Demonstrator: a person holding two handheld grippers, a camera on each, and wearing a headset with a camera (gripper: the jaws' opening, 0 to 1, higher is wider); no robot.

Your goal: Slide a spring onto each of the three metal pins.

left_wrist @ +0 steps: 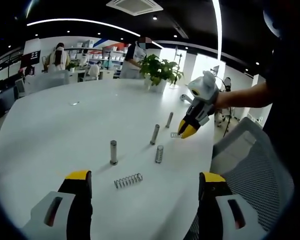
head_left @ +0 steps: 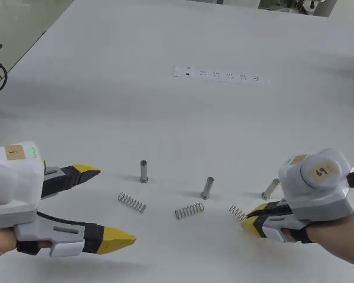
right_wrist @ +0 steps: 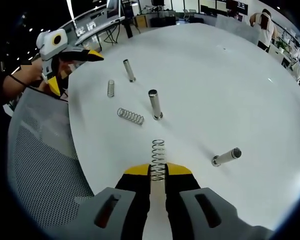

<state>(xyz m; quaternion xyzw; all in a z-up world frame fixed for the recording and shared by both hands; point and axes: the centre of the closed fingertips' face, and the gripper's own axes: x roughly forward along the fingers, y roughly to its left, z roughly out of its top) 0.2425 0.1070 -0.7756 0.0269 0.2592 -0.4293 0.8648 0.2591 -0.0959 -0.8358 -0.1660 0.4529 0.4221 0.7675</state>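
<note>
Left gripper [head_left: 115, 205]: jaws spread wide with nothing between them; it hovers low over the near left of the table [head_left: 165, 118], yellow tips pointing toward the springs.
Right gripper [right_wrist: 158, 170]: jaws drawn in on one end of the right spring [right_wrist: 158, 152], pinching it at the near right of the table. The rest of the coil sticks out ahead of the tips.
Left spring [head_left: 131, 202]: lies loose on the table, just in front of the left pin [head_left: 144, 171].
Middle spring [head_left: 189, 210]: lies loose on the table, just in front of the middle pin [head_left: 207, 187].
Left pin: stands upright, bare.
Middle pin: stands upright, bare.
Right pin [right_wrist: 226, 156]: bare, apart from the held spring. It looks tipped over in the right gripper view, and I cannot tell its stance for sure.
Power strip [head_left: 221, 75]: white, flat on the table, well beyond the pins.
</note>
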